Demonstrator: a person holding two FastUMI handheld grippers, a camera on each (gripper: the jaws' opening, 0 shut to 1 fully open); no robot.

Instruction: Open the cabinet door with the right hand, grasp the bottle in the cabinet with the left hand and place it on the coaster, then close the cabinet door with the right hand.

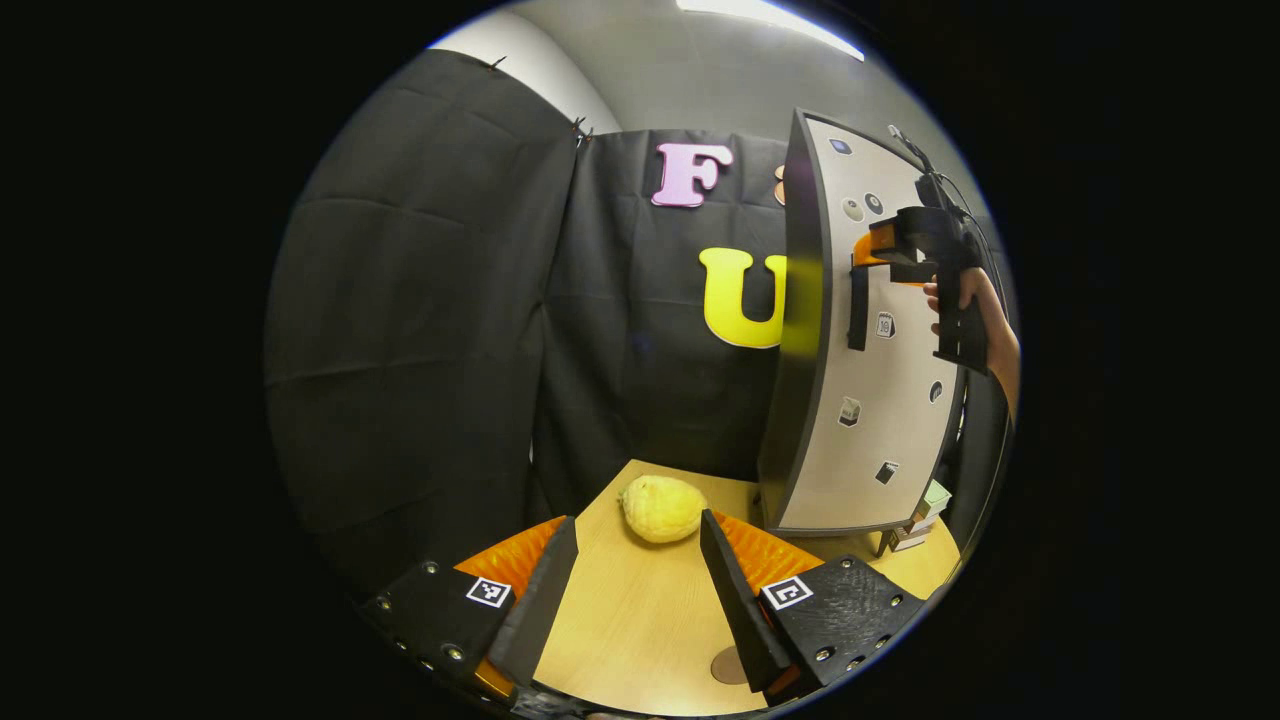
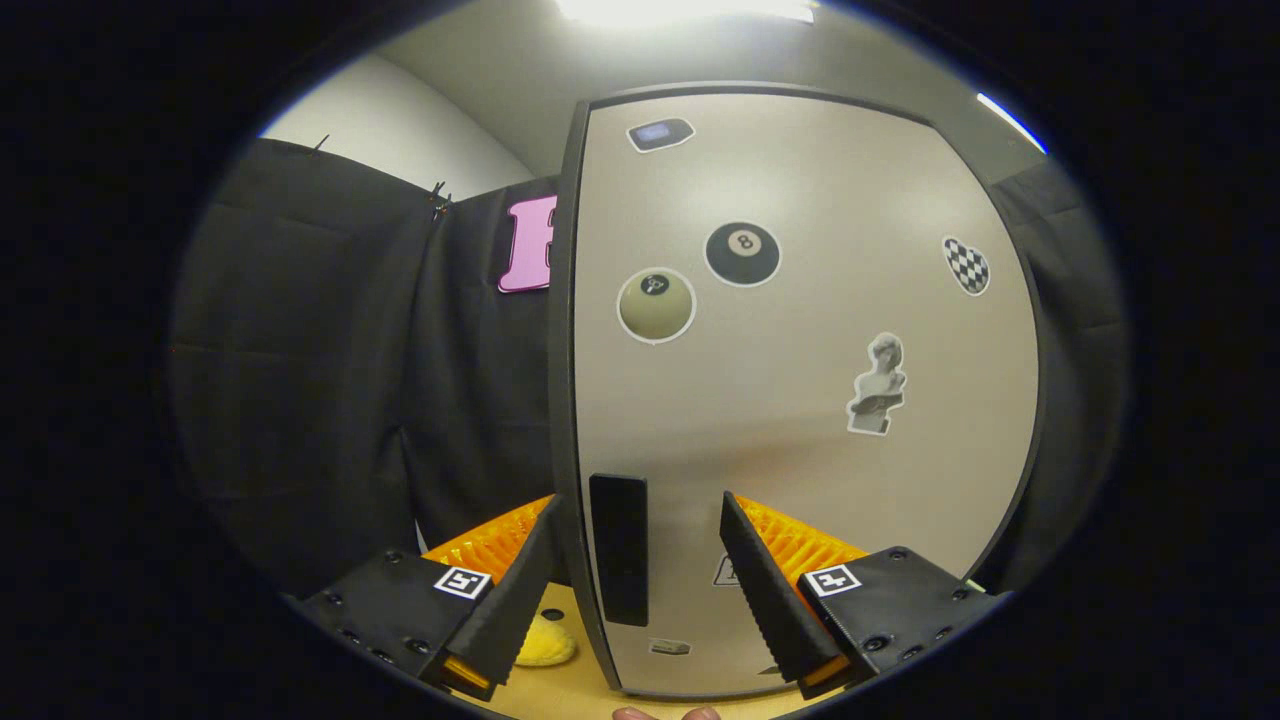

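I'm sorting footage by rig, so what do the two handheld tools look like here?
Each tool has two wedge-shaped fingers on black bolted mounts carrying square black-and-white markers, with ribbed orange parts behind: left tool, right tool. From the left gripper view, the right tool has a black body and a thin cable, held by a bare hand.

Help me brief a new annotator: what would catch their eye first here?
The tall cabinet door, dotted with stickers, stands closed on the wooden table. The right gripper is open with its fingers either side of the door's dark handle. A yellow lumpy fruit lies ahead of the open left gripper.
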